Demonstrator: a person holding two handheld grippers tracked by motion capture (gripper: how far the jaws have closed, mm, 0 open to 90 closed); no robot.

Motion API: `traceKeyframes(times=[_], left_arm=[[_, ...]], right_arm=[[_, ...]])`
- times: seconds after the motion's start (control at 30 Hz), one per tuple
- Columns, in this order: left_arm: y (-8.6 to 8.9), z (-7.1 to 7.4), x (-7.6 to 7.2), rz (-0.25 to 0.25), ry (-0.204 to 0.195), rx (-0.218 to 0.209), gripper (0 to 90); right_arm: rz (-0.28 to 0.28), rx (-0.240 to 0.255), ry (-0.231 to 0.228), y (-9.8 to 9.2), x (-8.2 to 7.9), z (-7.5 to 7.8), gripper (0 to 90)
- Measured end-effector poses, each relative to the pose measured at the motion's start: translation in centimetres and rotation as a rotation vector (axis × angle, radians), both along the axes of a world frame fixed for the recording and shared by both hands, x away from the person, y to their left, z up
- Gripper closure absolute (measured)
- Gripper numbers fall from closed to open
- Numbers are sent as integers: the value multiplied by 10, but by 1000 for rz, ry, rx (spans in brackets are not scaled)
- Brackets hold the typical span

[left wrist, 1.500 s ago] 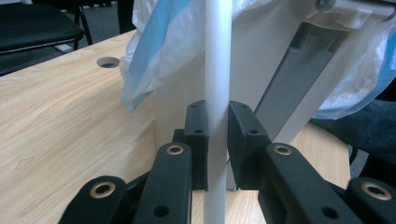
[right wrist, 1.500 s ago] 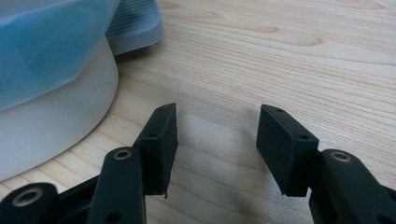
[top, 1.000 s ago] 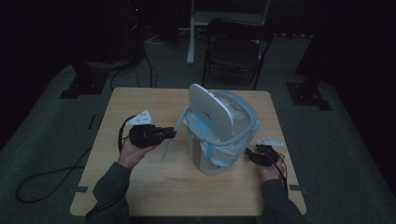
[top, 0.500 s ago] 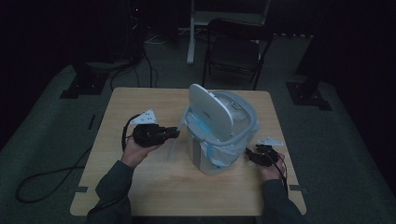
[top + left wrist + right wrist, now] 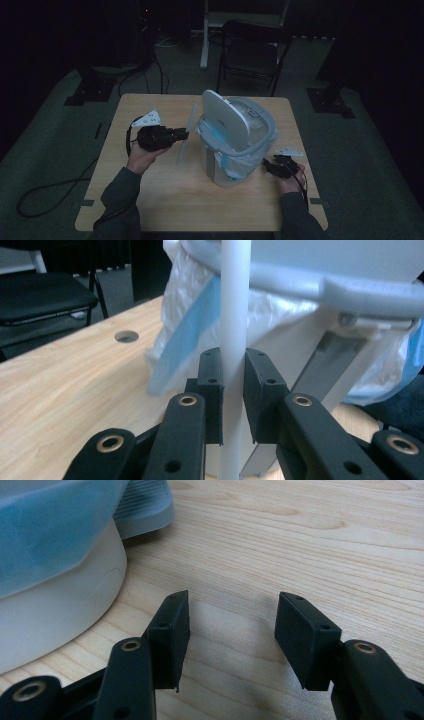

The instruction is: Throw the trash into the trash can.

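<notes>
Beside the bin [image 5: 235,150] our left gripper [image 5: 180,134], clamping the white rod [image 5: 186,135], has drifted closer; right gripper [image 5: 272,167] gapes empty. Insertion nears.

- Left gripper view: slim white plastic rod [image 5: 234,300] runs off the top edge; its lower end is hidden behind the black pads.
- White plastic bin [image 5: 320,355] cut off at top and right edges.
- Right gripper view: bin base [image 5: 55,605] cropped left; clear blue-tinted liner bag [image 5: 45,530] blurred.
</notes>
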State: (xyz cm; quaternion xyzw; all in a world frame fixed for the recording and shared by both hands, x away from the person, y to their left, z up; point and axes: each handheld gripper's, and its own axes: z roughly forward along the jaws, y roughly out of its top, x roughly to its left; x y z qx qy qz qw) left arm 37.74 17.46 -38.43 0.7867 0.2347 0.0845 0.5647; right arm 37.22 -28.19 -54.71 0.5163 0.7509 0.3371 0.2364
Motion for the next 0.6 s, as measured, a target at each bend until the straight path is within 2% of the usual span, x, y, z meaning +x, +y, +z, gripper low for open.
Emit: traceKeyframes(times=[0.07,0.37,0.6], left_arm=[[1,7,3,0,-15,-16,799],[1,19,10,6,-35,-37,799],[0,33,19,13,-66,-48,799]], right_arm=[[0,0,0,0,0,0,470],[0,1,1,0,0,0,470],[1,2,0,0,0,0,469]])
